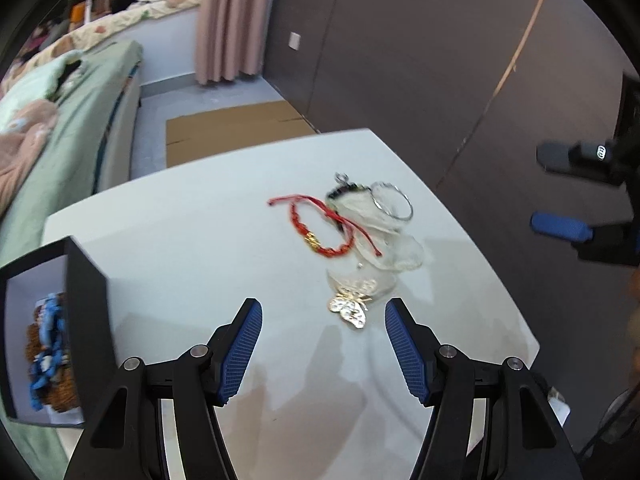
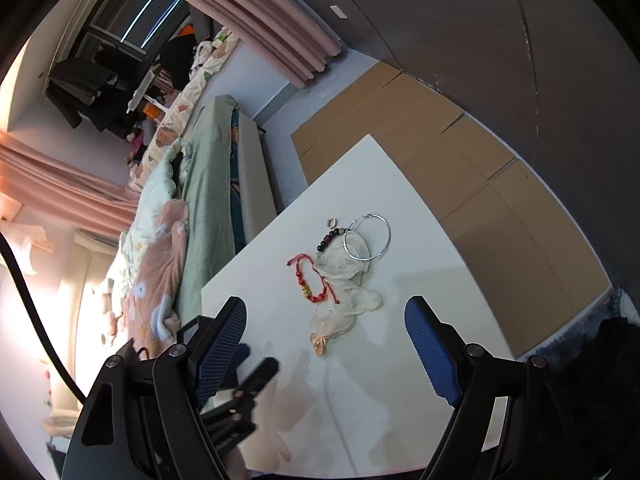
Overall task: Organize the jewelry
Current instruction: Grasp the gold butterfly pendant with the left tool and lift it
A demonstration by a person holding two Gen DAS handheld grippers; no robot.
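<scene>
A white surface [image 1: 200, 240] is seen from both claws, with a small heap of jewelry lying on it. The red braided bracelet [image 1: 320, 224] serves as the landmark: just beside it, on the side toward the dark wall, a crumpled sheer pouch [image 1: 384, 240] is spread, and a silver hoop [image 1: 394, 200] rests on the pouch's far end. A dark beaded bracelet [image 2: 328, 238] lies between the red bracelet and the hoop, partly under the pouch. Nearer the cameras than the red bracelet, a gold butterfly pendant [image 1: 350, 308] lies at the pouch's near end.

The left claw [image 1: 324, 344] is held tilted downward over the surface, its blue-padded fingers [image 1: 240, 352] spread apart with nothing between them; the butterfly pendant lies just ahead of the gap, untouched. The right claw [image 2: 326, 344] is likewise angled down at the surface, its jaws spread wide and empty, the pendant lying just beyond its fingertips. In the left wrist view the right claw is seen at the right edge, well apart from the red bracelet.

A black open box [image 1: 84, 320] stands at the surface's edge, well to the left of the red bracelet, with blue and brown beaded pieces [image 1: 50, 352] lying inside it.
</scene>
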